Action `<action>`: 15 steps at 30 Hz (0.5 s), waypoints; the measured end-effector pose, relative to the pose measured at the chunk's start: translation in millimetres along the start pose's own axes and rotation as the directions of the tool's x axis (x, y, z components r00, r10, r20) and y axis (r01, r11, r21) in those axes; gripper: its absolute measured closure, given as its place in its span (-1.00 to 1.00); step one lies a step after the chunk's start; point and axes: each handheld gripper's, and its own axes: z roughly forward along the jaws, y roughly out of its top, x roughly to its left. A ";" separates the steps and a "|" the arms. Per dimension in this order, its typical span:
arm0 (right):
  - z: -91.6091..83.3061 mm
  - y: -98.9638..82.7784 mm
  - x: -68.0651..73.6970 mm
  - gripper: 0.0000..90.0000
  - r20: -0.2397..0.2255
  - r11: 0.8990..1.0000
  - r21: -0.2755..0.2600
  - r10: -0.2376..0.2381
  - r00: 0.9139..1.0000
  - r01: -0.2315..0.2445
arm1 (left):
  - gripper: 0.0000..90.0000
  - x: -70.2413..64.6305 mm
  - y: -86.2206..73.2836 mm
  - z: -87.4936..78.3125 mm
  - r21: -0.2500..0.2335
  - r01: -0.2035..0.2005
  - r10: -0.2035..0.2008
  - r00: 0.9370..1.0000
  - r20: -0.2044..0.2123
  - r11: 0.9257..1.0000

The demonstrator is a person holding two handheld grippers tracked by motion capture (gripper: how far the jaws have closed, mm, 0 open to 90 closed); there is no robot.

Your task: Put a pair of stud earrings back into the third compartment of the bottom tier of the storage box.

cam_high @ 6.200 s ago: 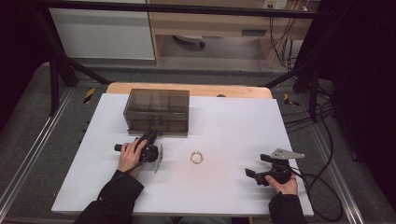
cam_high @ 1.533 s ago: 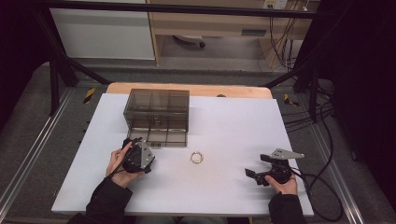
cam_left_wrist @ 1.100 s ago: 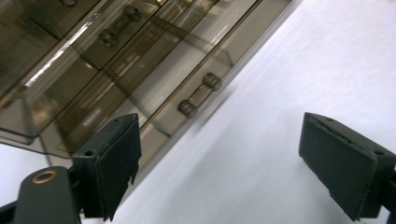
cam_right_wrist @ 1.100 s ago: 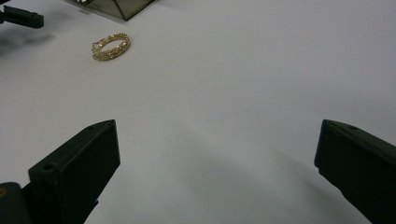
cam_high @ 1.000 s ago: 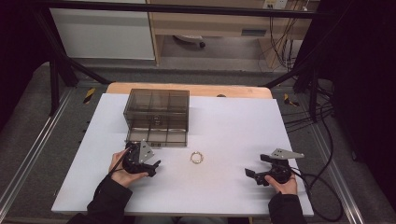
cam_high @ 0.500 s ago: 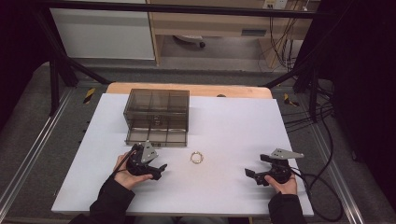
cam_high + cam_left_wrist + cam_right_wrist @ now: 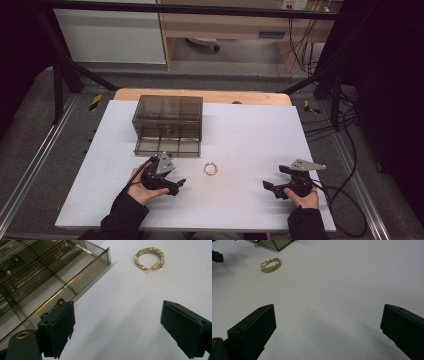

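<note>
A gold chain bracelet (image 7: 211,169) lies flat on the white table, also seen as the bracelet (image 7: 150,258) and the bracelet (image 7: 270,264). A smoky clear drawer box (image 7: 168,117) stands behind it with its lowest drawer (image 7: 167,146) pulled out; the drawer's empty compartments (image 7: 42,287) run along the left of the left gripper view. My left gripper (image 7: 178,185) is open, low over the table just in front of the drawer and left of the bracelet, nothing between its jaws. My right gripper (image 7: 270,188) is open too, near the front right, pointing left toward the bracelet.
The white table top (image 7: 250,130) stretches wide between the grippers. A wooden edge (image 7: 200,94) runs along the back. Black cables (image 7: 345,210) trail off the right side, and a metal frame rail (image 7: 30,165) runs along the left.
My left gripper has swung from pointing at the drawer to pointing right, and moved a little rightward toward the bracelet. The right gripper and the bracelet have stayed put.
</note>
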 end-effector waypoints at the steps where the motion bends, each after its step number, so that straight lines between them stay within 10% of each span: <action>1: 0.3 -0.1 0.1 -0.98 -0.002 1.000 0.001 -0.001 1.000 0.001 | -0.72 -0.7 0.9 0.7 0.000 0.000 0.000 1.000 0.005 1.000; 15: 0.3 -0.1 0.0 -0.98 0.001 1.000 0.004 -0.002 1.000 0.002 | -0.71 -10.8 21.6 10.5 0.004 0.057 -0.057 0.996 0.073 0.998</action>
